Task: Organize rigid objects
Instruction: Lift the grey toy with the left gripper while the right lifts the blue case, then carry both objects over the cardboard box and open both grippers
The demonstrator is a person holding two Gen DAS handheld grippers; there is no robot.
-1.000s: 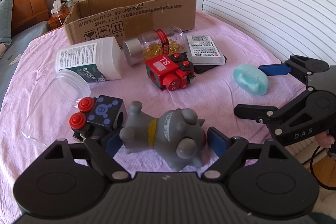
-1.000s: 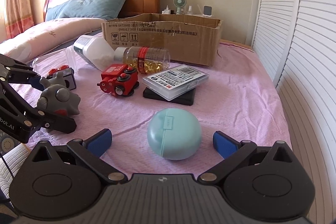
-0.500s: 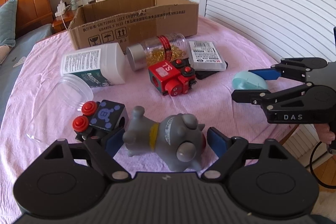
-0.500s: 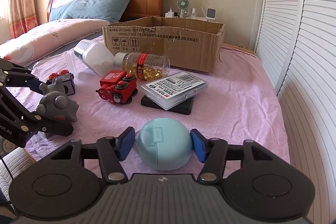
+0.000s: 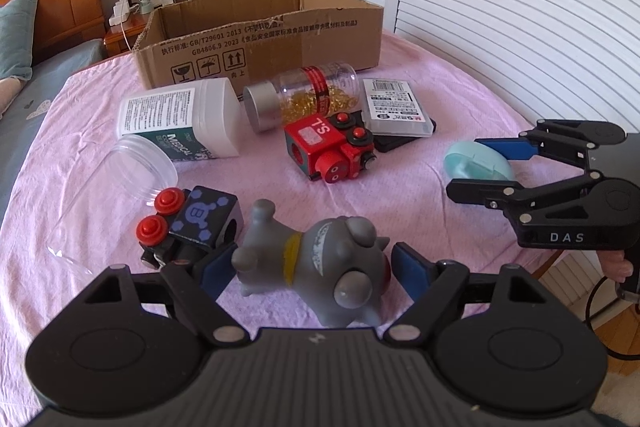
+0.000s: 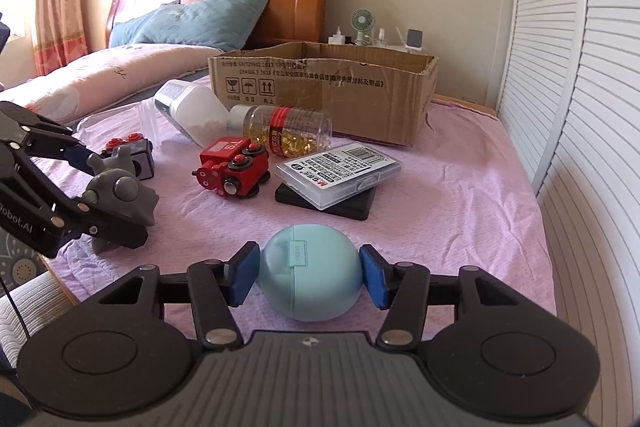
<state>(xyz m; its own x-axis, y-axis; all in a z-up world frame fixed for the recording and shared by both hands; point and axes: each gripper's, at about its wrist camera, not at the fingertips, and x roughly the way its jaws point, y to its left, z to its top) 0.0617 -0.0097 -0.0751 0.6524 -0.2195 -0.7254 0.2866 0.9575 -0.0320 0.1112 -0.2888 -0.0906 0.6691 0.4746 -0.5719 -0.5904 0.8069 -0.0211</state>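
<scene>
Left gripper (image 5: 308, 267): jaws spread, straddling the grey rubber bug-eyed toy animal (image 5: 320, 259) lying crosswise on the pink bedspread (image 5: 400, 195). Right gripper (image 6: 308, 277): pads clamped on the round pale-blue plastic case (image 6: 310, 273). Open cardboard box (image 6: 328, 91) straight ahead.

Both cameras sit low on the bed (image 5: 400, 83), close to the toys. Both see the cardboard box (image 5: 260, 39) (image 6: 324, 91) at the top middle.
</scene>
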